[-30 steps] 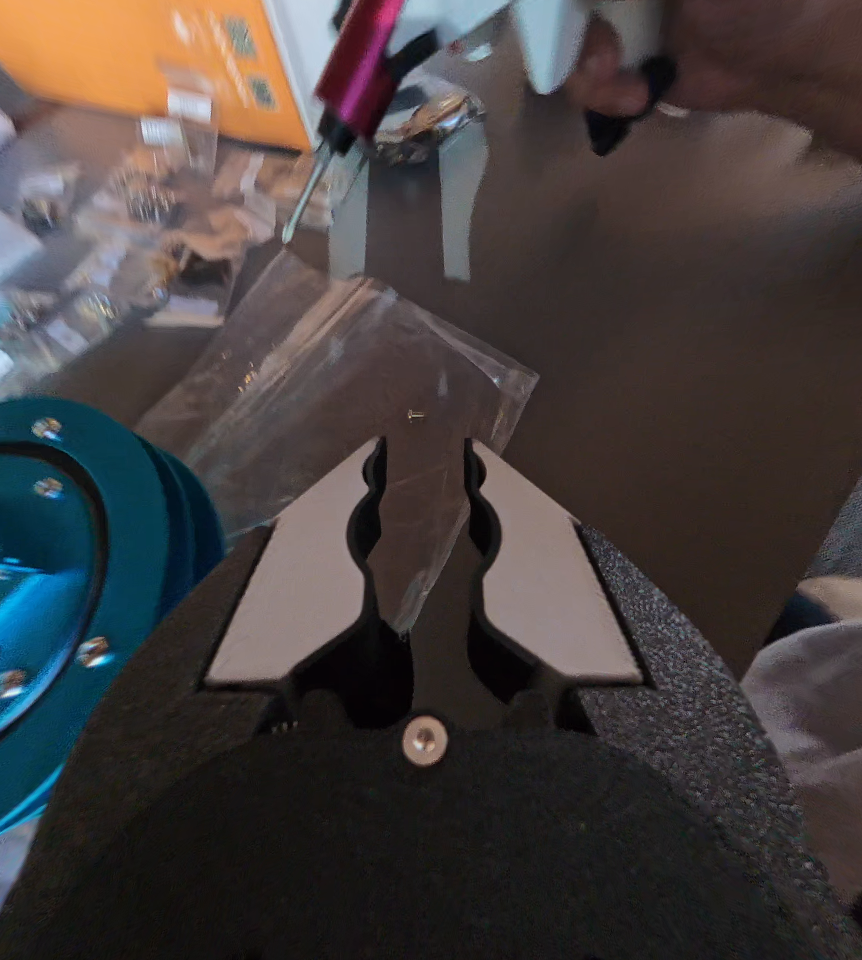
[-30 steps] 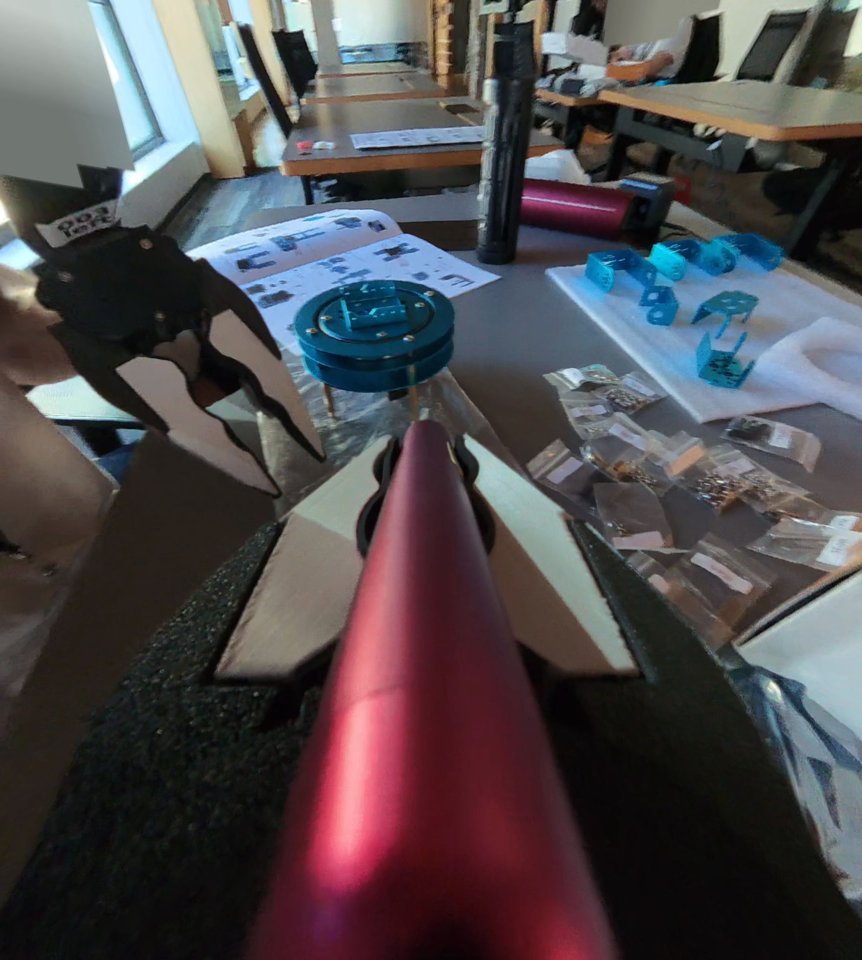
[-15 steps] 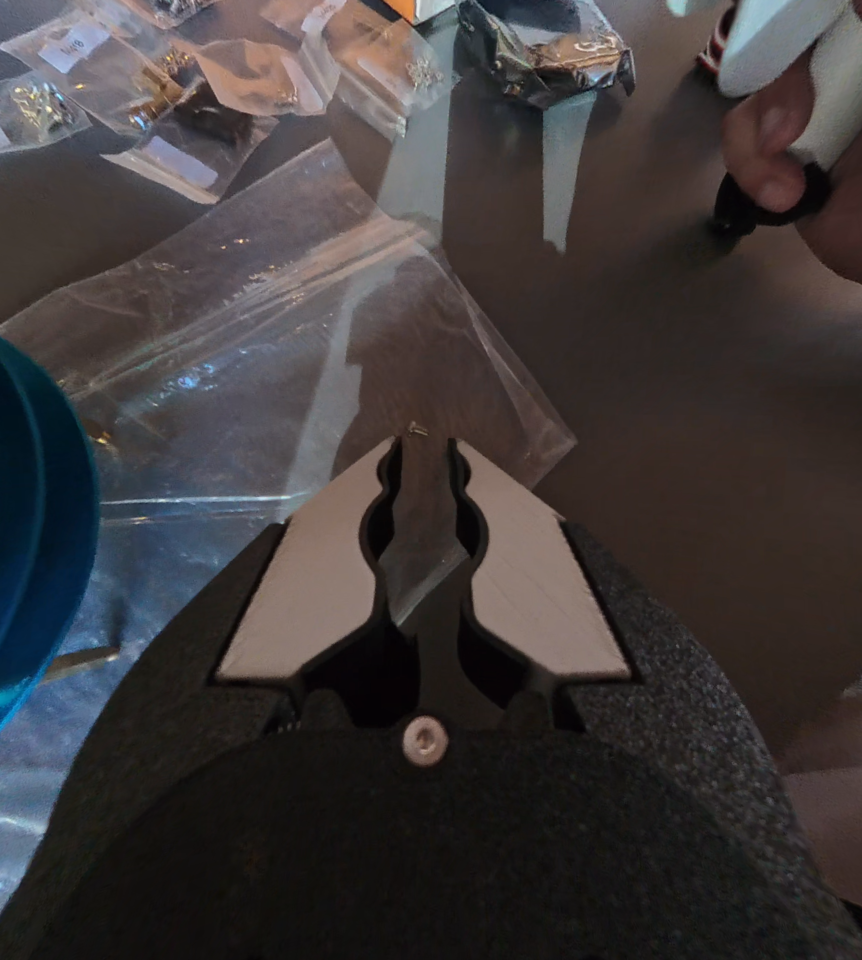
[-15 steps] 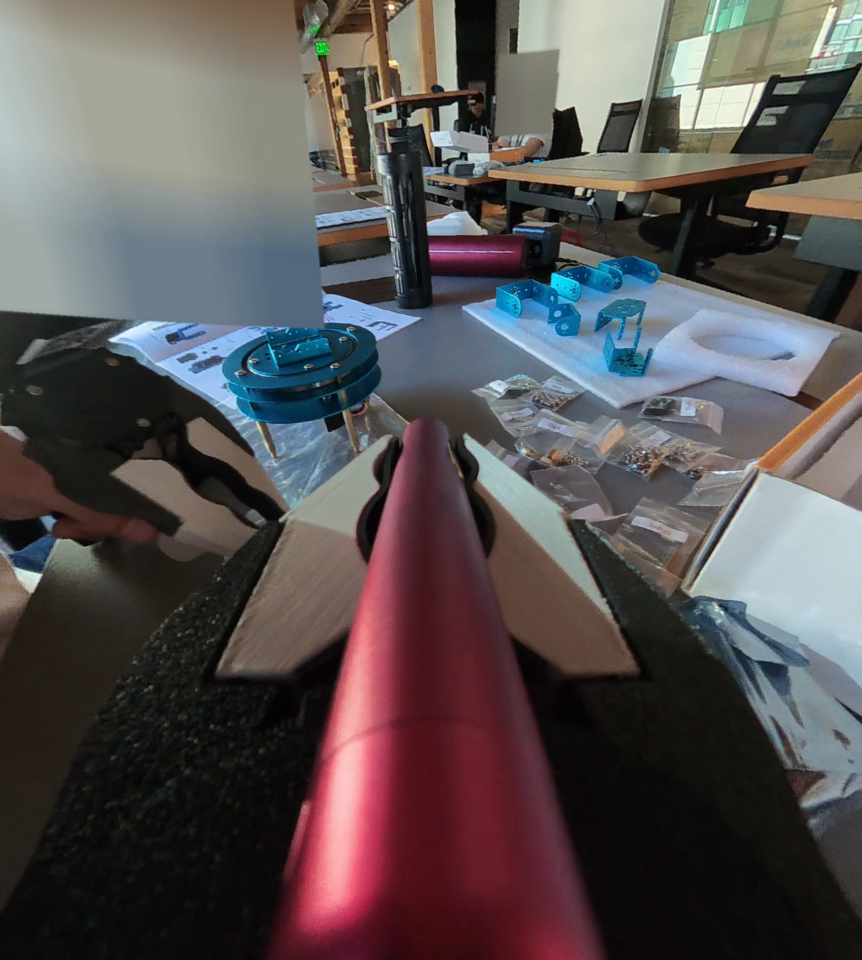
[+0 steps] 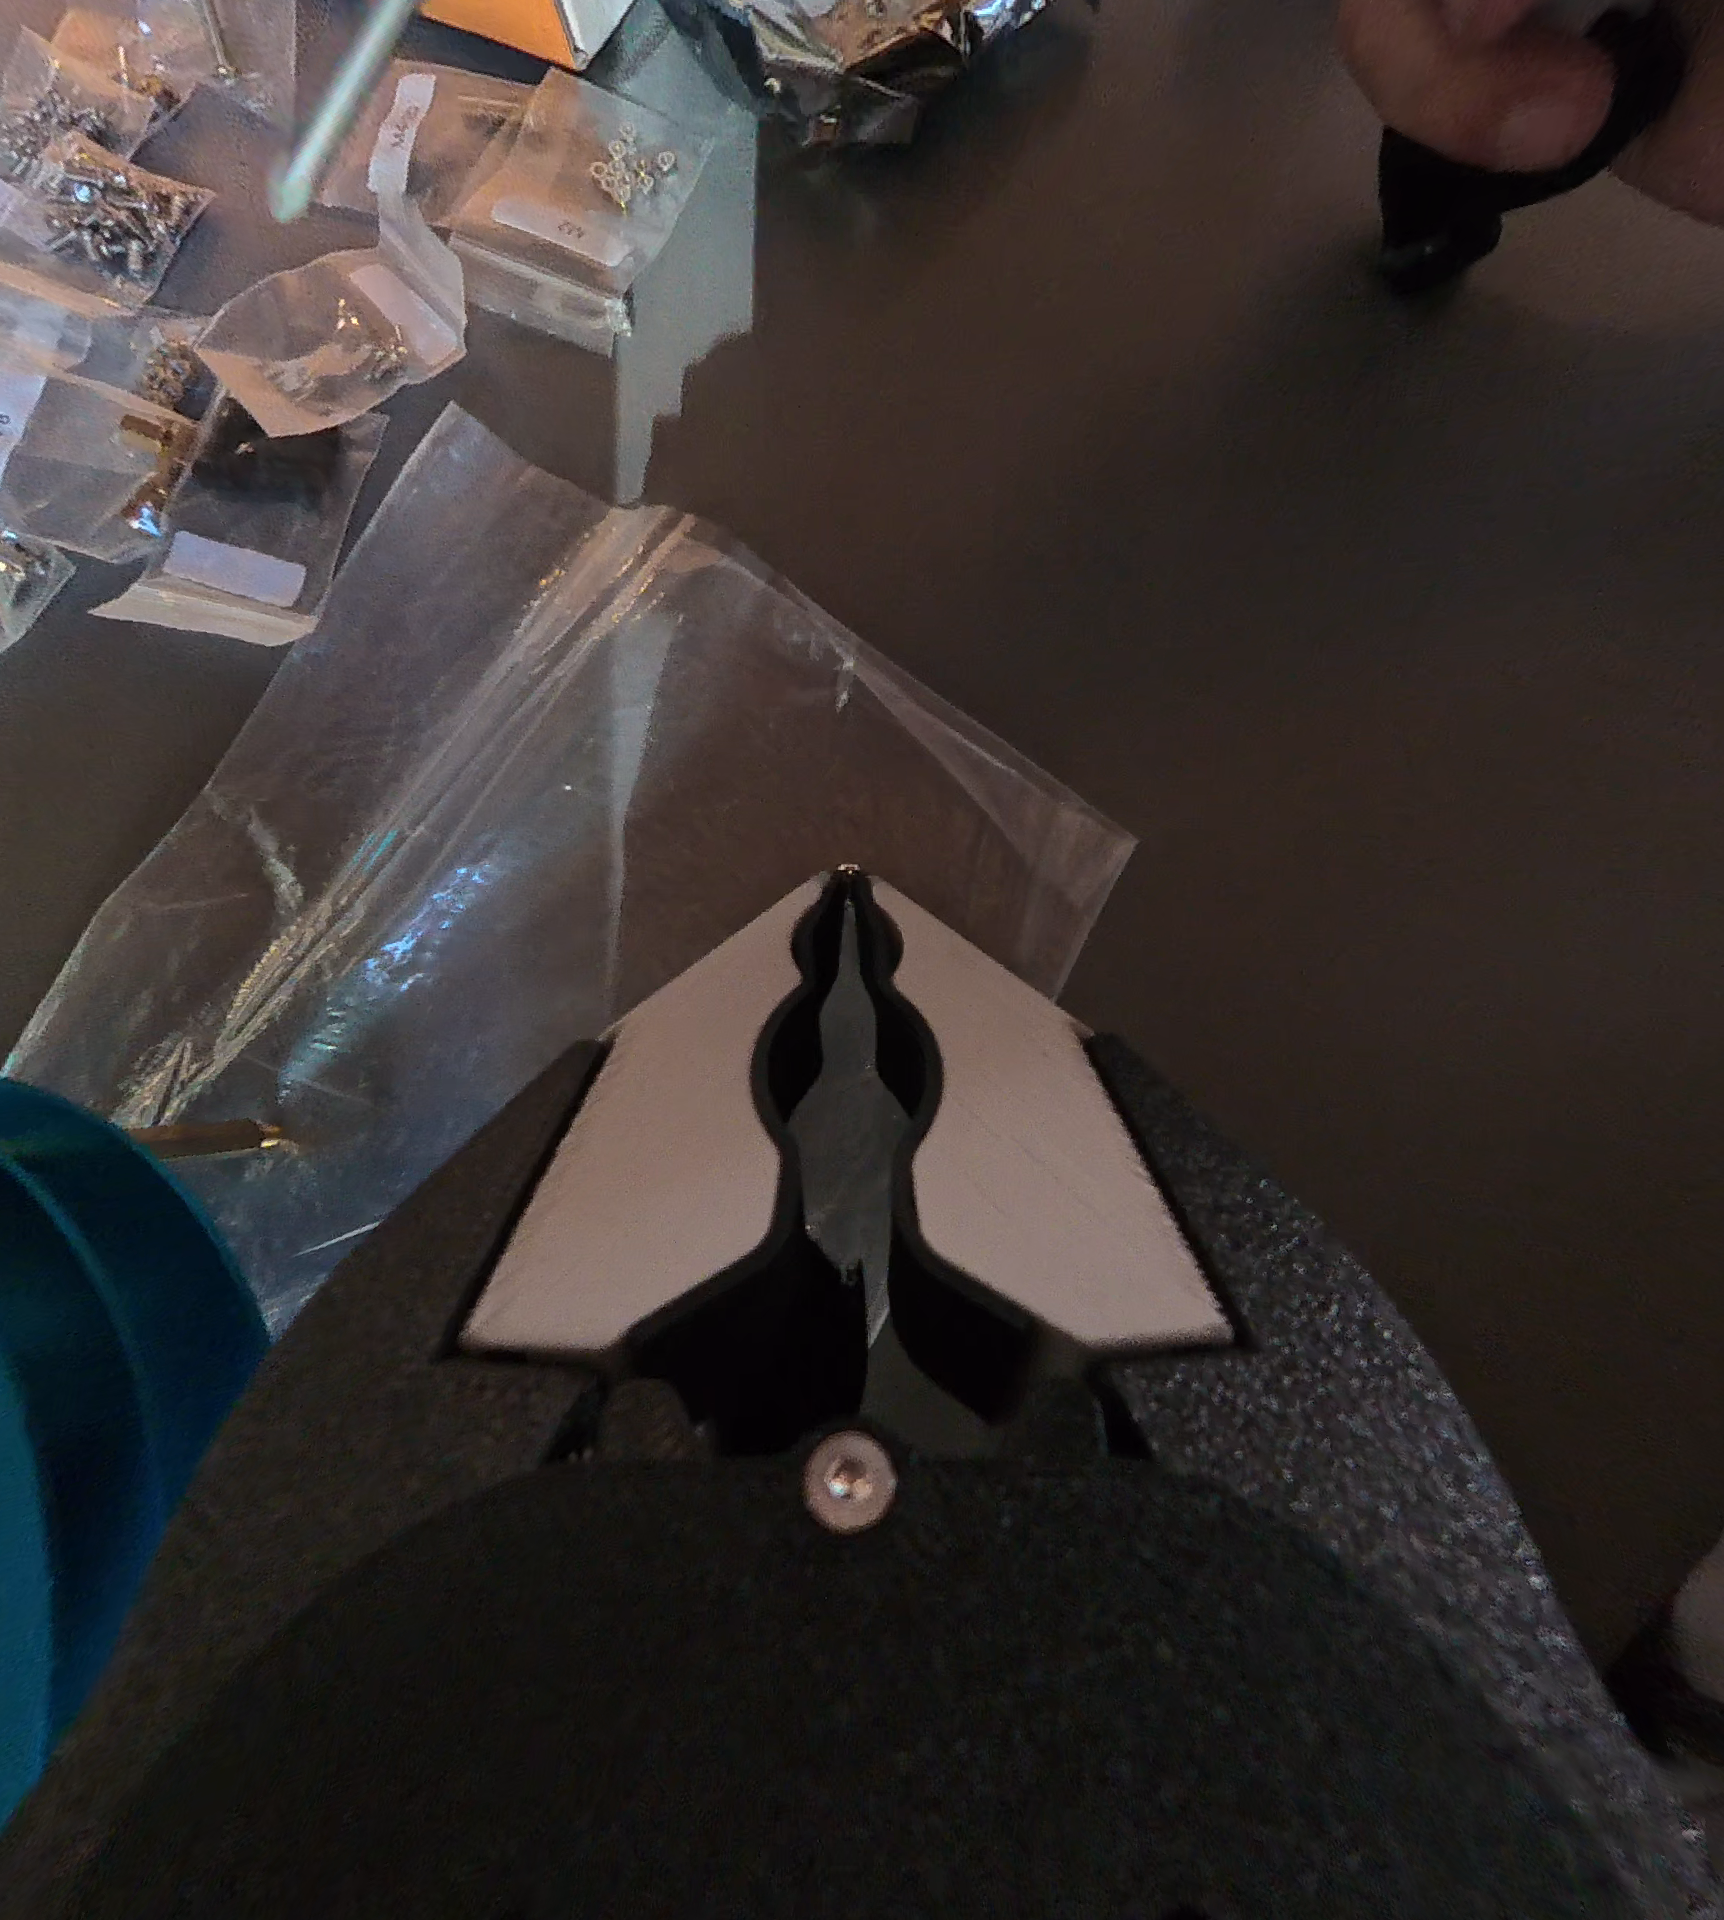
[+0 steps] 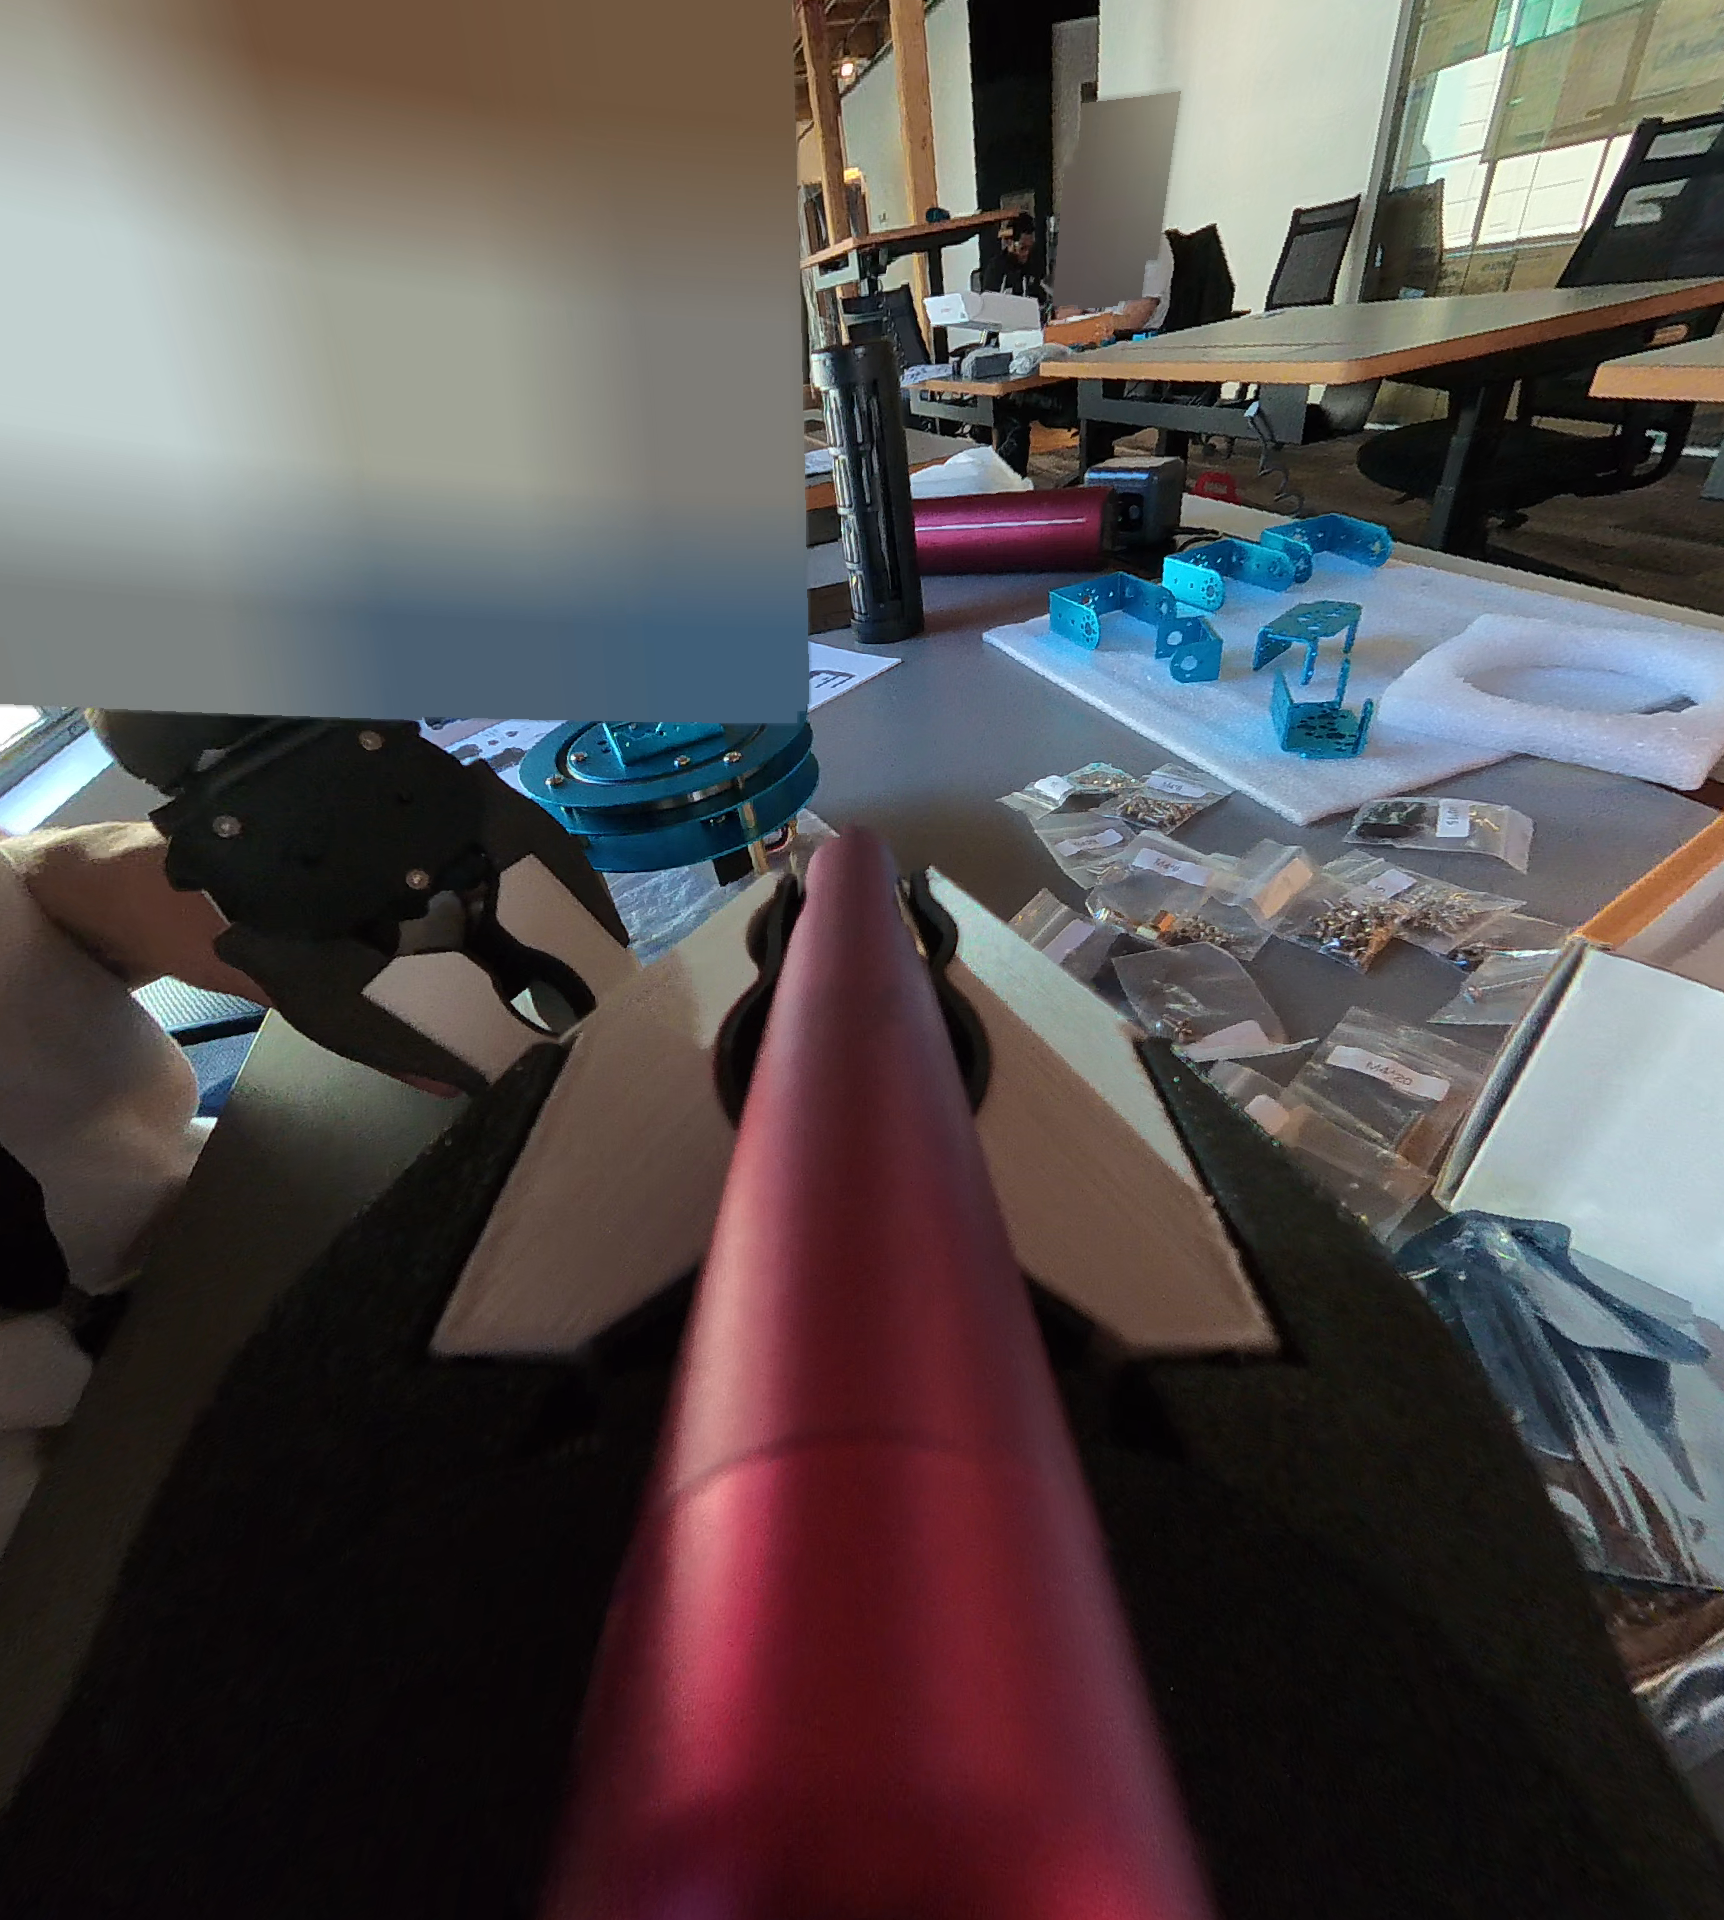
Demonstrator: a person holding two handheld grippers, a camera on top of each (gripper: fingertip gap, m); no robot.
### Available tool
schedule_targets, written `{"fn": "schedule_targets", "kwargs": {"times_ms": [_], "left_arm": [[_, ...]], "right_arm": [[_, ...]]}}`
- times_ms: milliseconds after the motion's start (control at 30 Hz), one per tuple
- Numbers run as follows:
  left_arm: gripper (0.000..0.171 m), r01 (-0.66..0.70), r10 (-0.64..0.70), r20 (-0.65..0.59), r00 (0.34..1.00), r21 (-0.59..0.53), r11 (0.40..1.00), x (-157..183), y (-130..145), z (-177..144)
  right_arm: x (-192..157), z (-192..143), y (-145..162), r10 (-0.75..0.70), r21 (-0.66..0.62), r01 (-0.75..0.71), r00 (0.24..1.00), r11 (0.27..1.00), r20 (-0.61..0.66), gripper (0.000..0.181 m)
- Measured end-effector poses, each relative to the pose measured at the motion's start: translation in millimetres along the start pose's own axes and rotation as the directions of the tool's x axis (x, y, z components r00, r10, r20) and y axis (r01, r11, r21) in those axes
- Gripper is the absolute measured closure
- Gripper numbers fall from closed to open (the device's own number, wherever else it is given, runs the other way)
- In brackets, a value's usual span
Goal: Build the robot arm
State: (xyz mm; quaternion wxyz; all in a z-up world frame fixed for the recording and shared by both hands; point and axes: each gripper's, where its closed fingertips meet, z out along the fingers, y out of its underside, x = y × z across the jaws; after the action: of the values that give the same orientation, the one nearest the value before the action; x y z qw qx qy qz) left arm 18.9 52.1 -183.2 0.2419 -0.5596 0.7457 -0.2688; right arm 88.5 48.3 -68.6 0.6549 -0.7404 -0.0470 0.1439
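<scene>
Left gripper (image 5: pixel 850 883): tips pinched on a tiny screw (image 5: pixel 849 871) over clear bag (image 5: pixel 546 831).
Right gripper (image 6: pixel 853 894): clamped around red screwdriver handle (image 6: pixel 837 1247).
Risk: the screw may slip out; grip is minimal.

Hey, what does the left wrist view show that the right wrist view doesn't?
Only the left wrist view: the left gripper shut at its tips on a tiny screw, over a large clear plastic bag, with a brass standoff lying nearby.

Only the right wrist view: the right gripper shut on a red screwdriver handle, blue brackets on white foam, and a black cylinder.

Both: the teal round base, small hardware bags and grey table.
</scene>
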Motion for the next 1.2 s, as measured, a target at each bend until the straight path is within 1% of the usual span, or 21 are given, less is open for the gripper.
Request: {"fn": "schedule_targets", "kwargs": {"times_ms": [67,167,200,233,300,367,400,433,500,533,600,667,733,867,900,933,1000,1100,1133,1200], "left_arm": [[0.170,-0.024,0.024,-0.019,1.000,0.013,1.000,0,0,0],[0.171,-0.120,0.122,-0.026,0.992,0.066,0.991,0,-4,-1],[0.171,-0.142,0.144,-0.015,0.989,0.099,0.985,-2,-5,-2],[0.171,-0.160,0.164,-0.018,0.986,0.141,0.977,-1,-8,-6],[0.171,-0.166,0.170,0.010,0.985,0.264,0.950,-6,-19,-24],[0.171,-0.142,0.159,-0.014,0.987,0.374,0.917,-7,-27,-43],[0.171,-0.118,0.140,-0.027,0.990,0.402,0.908,-10,-29,-51],[0.171,-0.093,0.124,-0.046,0.991,0.419,0.903,-11,-30,-57],[0.171,-0.071,0.108,-0.059,0.992,0.446,0.892,-14,-29,-66],[0.171,-0.073,0.113,-0.063,0.992,0.451,0.890,-14,-28,-69],[0.171,-0.090,0.126,-0.052,0.991,0.447,0.890,-15,-24,-72],[0.171,-0.096,0.134,-0.055,0.989,0.448,0.889,-12,-22,-74],[0.171,-0.089,0.125,-0.054,0.991,0.437,0.895,-11,-20,-74],[0.171,-0.072,0.086,-0.029,0.996,0.317,0.946,-15,-3,-63],[0.168,-0.077,0.096,-0.059,0.994,0.269,0.960,-9,3,-58],[0.160,-0.087,0.102,-0.053,0.993,0.231,0.969,-8,7,-52],[0.159,-0.107,0.112,-0.014,0.994,0.198,0.974,-9,9,-43],[0.151,-0.059,0.066,-0.039,0.997,0.161,0.985,-7,9,-30],[0.151,-0.062,0.070,-0.050,0.996,0.147,0.987,-5,9,-27],[0.150,-0.089,0.092,-0.027,0.995,0.116,0.989,-6,10,-20]], "right_arm": [[-2,1,4,0.010,-0.029,-0.009,1.000,1.000,0.023,0.162],[-6,-1,11,0.065,-0.092,-0.057,0.994,0.994,0.086,0.161],[-8,-2,16,0.105,-0.141,-0.089,0.988,0.986,0.115,0.160],[-11,-3,21,0.116,-0.181,-0.092,0.984,0.979,0.132,0.160],[-22,-7,28,0.099,-0.234,-0.052,0.976,0.971,0.193,0.160],[-37,-7,24,0.104,-0.213,-0.045,0.956,0.976,0.275,0.160],[-44,-6,20,0.103,-0.188,-0.046,0.946,0.981,0.308,0.161],[-47,-3,17,0.099,-0.166,-0.047,0.942,0.985,0.320,0.161],[-53,-1,22,0.110,-0.189,-0.046,0.933,0.981,0.343,0.160],[-52,1,25,0.099,-0.197,-0.034,0.938,0.980,0.331,0.161],[-56,3,27,0.103,-0.207,-0.031,0.933,0.978,0.346,0.160],[-60,3,21,0.102,-0.178,-0.039,0.928,0.983,0.360,0.160],[-56,5,25,0.095,-0.190,-0.031,0.937,0.981,0.338,0.160],[-47,4,30,0.102,-0.223,-0.037,0.951,0.974,0.292,0.160],[-45,4,33,0.105,-0.240,-0.036,0.954,0.970,0.282,0.160],[-43,4,36,0.101,-0.256,-0.030,0.957,0.966,0.270,0.160],[-44,5,41,0.093,-0.276,-0.016,0.959,0.961,0.267,0.160],[-48,6,44,0.099,-0.295,-0.011,0.954,0.955,0.284,0.160],[-48,5,47,0.102,-0.308,-0.009,0.953,0.951,0.285,0.160],[-46,4,54,0.119,-0.347,-0.016,0.953,0.938,0.278,0.160]]}}
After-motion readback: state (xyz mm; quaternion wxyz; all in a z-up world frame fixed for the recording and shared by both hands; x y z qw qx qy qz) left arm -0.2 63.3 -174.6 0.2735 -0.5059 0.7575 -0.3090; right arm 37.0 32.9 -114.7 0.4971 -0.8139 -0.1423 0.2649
